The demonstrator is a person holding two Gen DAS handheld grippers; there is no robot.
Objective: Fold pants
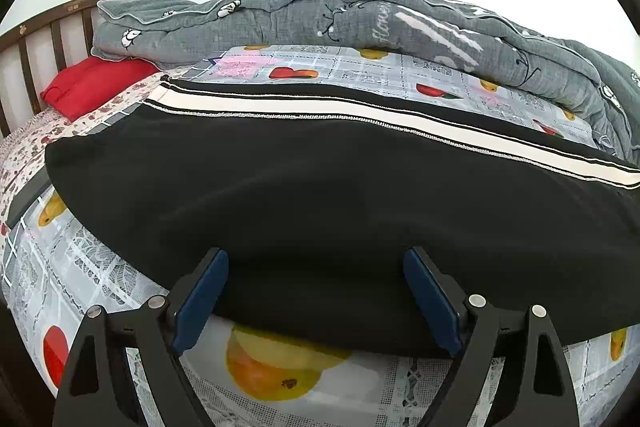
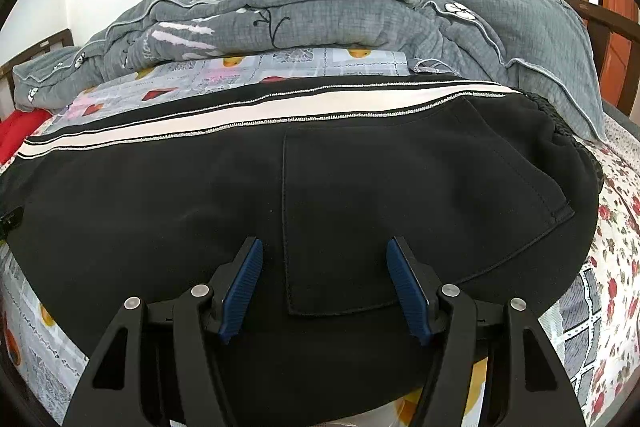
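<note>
Black pants (image 1: 320, 195) lie flat across the bed, folded lengthwise, with a white side stripe (image 1: 304, 115) running along the far edge. In the right wrist view the patch back pocket (image 2: 400, 211) faces up, and the gathered waistband (image 2: 572, 147) sits at the right end. The near edge of the cloth reaches almost to the bed's front.

Left gripper (image 1: 316, 291): jaws wide apart, blue pads either side of the near hem of the pants, cloth between them but not pinched. Nothing held.

Right gripper (image 2: 324, 279): jaws apart, poised over the pocket area, pads straddling the pocket's left seam region. Whether the fingertips touch the cloth cannot be told. No grip.

Under the pants, a grey fruit-print sheet (image 1: 100, 267) with pears and apples; beyond it at the sides, a red-floral sheet (image 2: 616, 251). Behind the pants, a rumpled grey quilt (image 1: 360, 11) with white flower motifs is heaped along the far side. A red cloth (image 1: 92, 87) lies at far left, beside the dark wooden headboard (image 1: 48, 31). White wall behind.
</note>
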